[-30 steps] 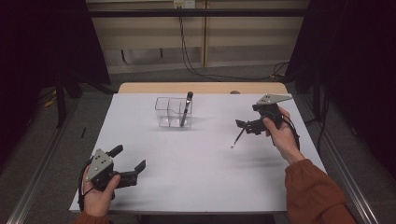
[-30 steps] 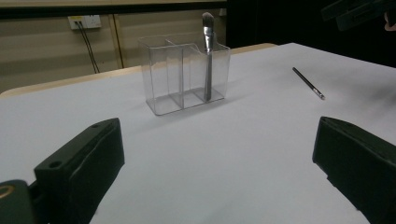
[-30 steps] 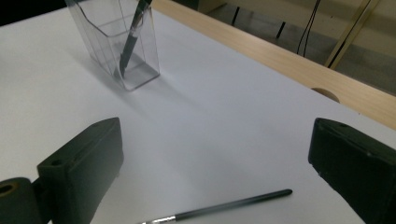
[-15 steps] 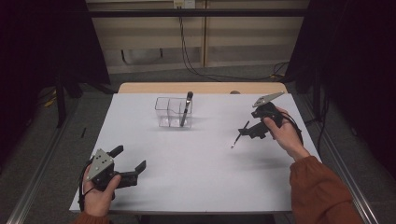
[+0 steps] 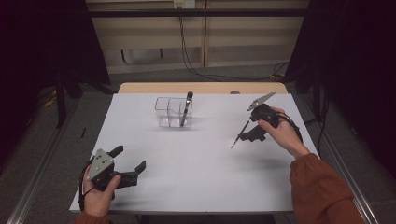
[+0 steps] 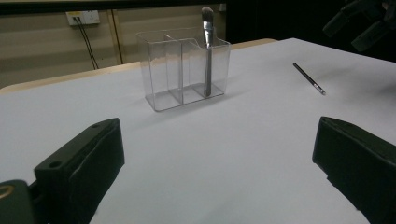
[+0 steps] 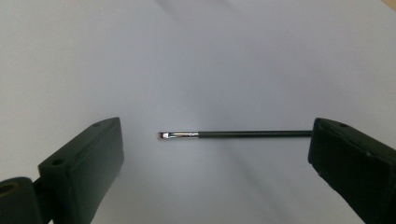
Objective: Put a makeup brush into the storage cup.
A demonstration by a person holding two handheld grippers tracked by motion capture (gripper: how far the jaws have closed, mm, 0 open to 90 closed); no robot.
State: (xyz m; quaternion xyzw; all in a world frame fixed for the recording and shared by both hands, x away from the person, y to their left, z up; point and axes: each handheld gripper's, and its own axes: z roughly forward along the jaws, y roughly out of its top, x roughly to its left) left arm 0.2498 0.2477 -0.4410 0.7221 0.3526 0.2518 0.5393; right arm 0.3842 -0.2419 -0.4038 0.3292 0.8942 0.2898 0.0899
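Presently we find the right gripper (image 5: 246, 136) poised over a thin black makeup brush (image 7: 233, 134) that lies flat on the white table sheet (image 5: 196, 168), right of the clear divided organiser (image 5: 173, 112). Its jaws stand wide apart and hold nothing; in the right gripper view the brush lies crosswise between them, its handle end running behind the right-hand jaw and its bristle tip short of the left one. The left gripper (image 5: 127, 164) rests at the near left corner, jaws likewise spread and empty, well apart from the work. A larger brush (image 5: 185, 108) already stands upright in the organiser's right compartment. We judge the step in hand to be the pickup. To do it well, we would turn the wrist so the jaws straddle the handle, descend until the pads nearly meet the sheet, and close at mid-handle so the brush lifts level.
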